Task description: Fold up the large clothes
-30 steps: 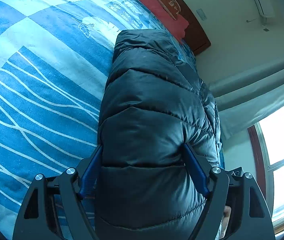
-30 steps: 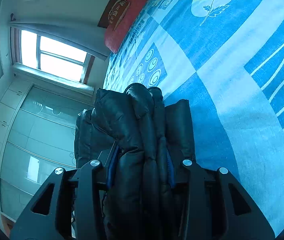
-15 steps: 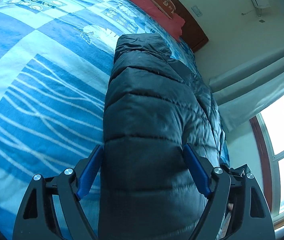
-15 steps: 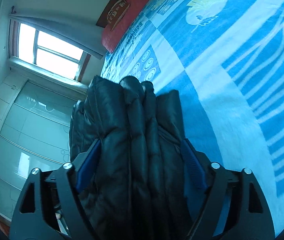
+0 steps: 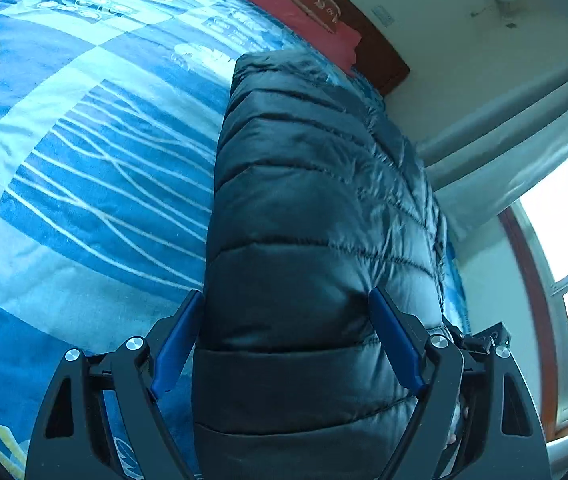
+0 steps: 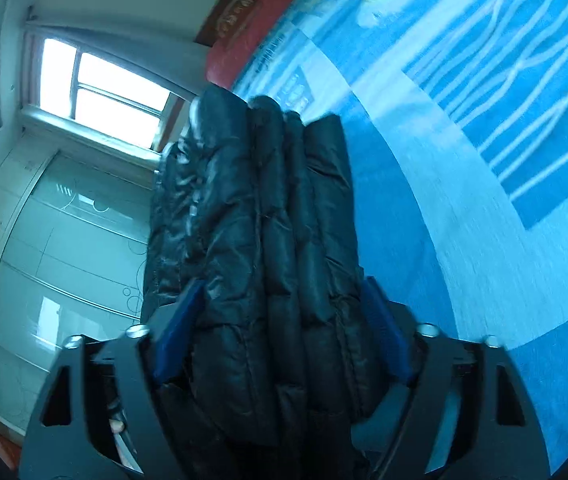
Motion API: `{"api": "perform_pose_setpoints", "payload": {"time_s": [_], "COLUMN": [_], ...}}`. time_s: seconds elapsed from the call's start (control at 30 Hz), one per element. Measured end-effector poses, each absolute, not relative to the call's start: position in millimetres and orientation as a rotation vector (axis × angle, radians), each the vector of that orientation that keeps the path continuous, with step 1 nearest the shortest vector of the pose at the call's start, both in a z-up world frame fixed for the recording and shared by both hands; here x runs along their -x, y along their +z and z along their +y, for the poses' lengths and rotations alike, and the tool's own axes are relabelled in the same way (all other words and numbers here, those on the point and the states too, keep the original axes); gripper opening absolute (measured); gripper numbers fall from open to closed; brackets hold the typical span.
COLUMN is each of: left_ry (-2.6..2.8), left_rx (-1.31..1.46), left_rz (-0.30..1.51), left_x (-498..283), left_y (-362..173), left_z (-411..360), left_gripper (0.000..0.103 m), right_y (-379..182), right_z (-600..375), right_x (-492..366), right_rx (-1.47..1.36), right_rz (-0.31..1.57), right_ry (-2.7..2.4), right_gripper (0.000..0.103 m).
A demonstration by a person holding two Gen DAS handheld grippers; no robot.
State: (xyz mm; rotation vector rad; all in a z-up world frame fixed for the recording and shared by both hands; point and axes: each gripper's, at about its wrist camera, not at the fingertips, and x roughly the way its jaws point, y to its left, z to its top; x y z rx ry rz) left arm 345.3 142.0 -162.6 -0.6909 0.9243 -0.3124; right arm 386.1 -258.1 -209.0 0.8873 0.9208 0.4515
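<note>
A black quilted puffer jacket (image 5: 308, 216) lies folded into a thick bundle on the blue patterned bed cover (image 5: 84, 168). My left gripper (image 5: 288, 336) has its blue pads spread wide on both sides of one end of the bundle. In the right wrist view the jacket (image 6: 268, 240) shows as several stacked layers. My right gripper (image 6: 280, 328) has its pads wide apart around the other end, pressed against the fabric. Both ends look lifted off the bed cover (image 6: 464, 160).
A red pillow (image 5: 296, 12) lies against the brown headboard (image 5: 380, 60) at the far end of the bed. A window (image 5: 564, 248) with a white curtain is to one side. Glass wardrobe doors (image 6: 56, 248) stand beyond the bed's edge.
My right gripper's pads have spread from a narrow grip to a wide one around the jacket layers. Both views have tilted up and away from the bed, and the right view is blurred by motion.
</note>
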Motion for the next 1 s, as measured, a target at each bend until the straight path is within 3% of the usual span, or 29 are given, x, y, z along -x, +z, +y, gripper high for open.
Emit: {"api": "perform_pose_setpoints", "payload": {"time_s": [0.2, 0.53, 0.87, 1.0], "left_ry": [-0.287, -0.268, -0.266, -0.272], "left_rx": [0.644, 0.609, 0.678, 0.685], "left_rz": [0.933, 0.923, 0.925, 0.920], "left_x": [-347, -345, -331, -312], "left_y": [-164, -163, -163, -158], "left_z": [137, 133, 146, 151], "left_gripper": [0.074, 0.073, 0.080, 0.080], "right_y": [-213, -214, -207, -199], "right_z": [-255, -255, -266, -273], "right_x": [-387, -385, -364, -346], "right_rx": [-0.885, -0.901, -0.952, -0.964], "right_rz": [0.925, 0.922, 0.911, 0.895], "right_ry": [0.446, 0.439, 0.436, 0.436], "right_gripper": [0.054, 0.052, 0.070, 0.072]}}
